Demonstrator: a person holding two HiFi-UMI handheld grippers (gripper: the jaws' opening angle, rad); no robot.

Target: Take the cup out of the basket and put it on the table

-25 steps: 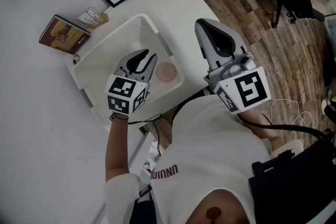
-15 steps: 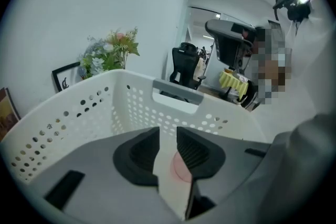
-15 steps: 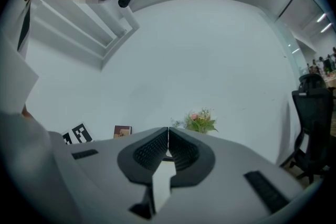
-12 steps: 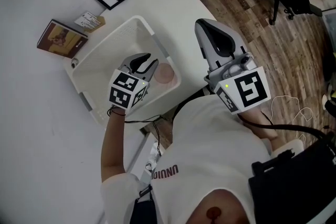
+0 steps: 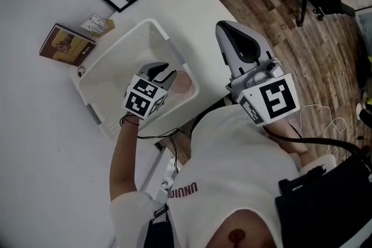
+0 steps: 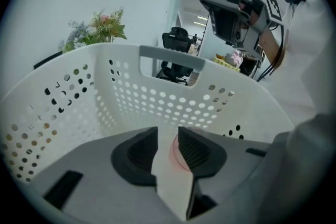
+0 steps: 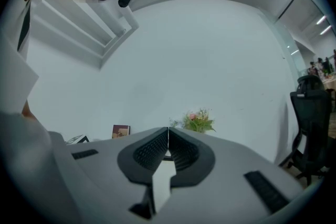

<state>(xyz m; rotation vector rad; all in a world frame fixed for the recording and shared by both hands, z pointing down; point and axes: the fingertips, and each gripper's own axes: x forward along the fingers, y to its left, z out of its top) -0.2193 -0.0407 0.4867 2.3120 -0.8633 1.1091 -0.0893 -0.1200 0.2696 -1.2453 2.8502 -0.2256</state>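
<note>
Left gripper sits lower in the basket than a second ago, jaws apart with the pink cup showing in their gap, so it should centre on the rim before closing; right gripper idles, jaws together, empty.

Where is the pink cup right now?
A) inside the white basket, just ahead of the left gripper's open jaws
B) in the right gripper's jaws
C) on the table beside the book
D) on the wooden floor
A: the head view shows the pink cup inside the white basket, with the left gripper at it, jaws apart; the right gripper is shut on nothing.
</note>
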